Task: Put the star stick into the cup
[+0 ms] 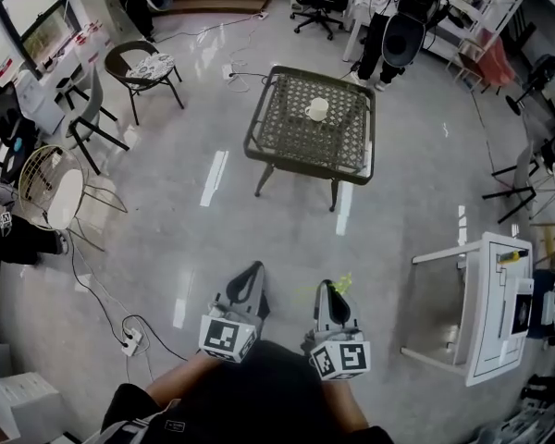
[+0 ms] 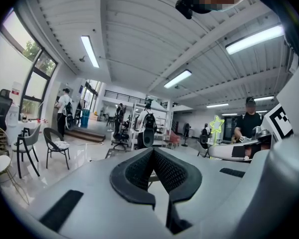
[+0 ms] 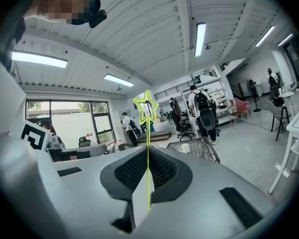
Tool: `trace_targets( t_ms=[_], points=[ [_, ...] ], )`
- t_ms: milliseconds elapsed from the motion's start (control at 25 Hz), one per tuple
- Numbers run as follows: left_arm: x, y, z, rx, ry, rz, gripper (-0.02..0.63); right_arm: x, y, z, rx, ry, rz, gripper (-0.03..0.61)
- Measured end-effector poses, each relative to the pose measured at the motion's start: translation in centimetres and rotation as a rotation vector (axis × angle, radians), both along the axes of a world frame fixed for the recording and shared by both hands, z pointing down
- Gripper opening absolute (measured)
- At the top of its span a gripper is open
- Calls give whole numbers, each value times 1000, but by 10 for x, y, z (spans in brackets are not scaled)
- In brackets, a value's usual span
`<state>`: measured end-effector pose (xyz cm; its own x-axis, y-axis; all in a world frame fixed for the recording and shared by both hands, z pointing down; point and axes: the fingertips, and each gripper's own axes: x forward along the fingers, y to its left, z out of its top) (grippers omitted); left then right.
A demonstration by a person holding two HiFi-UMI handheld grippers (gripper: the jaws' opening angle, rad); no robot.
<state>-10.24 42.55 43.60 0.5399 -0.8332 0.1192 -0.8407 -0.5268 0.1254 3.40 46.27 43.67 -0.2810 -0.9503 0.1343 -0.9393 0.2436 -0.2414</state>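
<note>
The star stick (image 3: 148,114) is a thin yellow-green rod with an outlined star on top, standing upright between the jaws of my right gripper (image 3: 148,151), which is shut on it. In the head view its star (image 1: 341,286) shows just beside the right gripper (image 1: 326,290), low in the frame close to my body. My left gripper (image 1: 252,272) is beside it, its jaws (image 2: 153,151) closed together with nothing between them. The white cup (image 1: 316,109) stands on the dark wicker table (image 1: 287,137) far ahead across the floor. The cup (image 3: 185,147) also appears small in the right gripper view.
A white side table (image 1: 488,314) stands at the right. A power strip with cables (image 1: 129,342) lies on the floor at the left. Chairs (image 1: 146,67) and a white wire chair (image 1: 52,189) sit at the left. A person (image 1: 388,26) stands beyond the wicker table.
</note>
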Motion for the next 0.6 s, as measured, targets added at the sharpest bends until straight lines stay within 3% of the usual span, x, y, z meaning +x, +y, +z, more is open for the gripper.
trace_targets(
  t_ms=[600],
  points=[
    [-17, -196, -8, 19, 25, -5, 14, -15, -197, -3, -1, 41, 8, 14]
  ],
)
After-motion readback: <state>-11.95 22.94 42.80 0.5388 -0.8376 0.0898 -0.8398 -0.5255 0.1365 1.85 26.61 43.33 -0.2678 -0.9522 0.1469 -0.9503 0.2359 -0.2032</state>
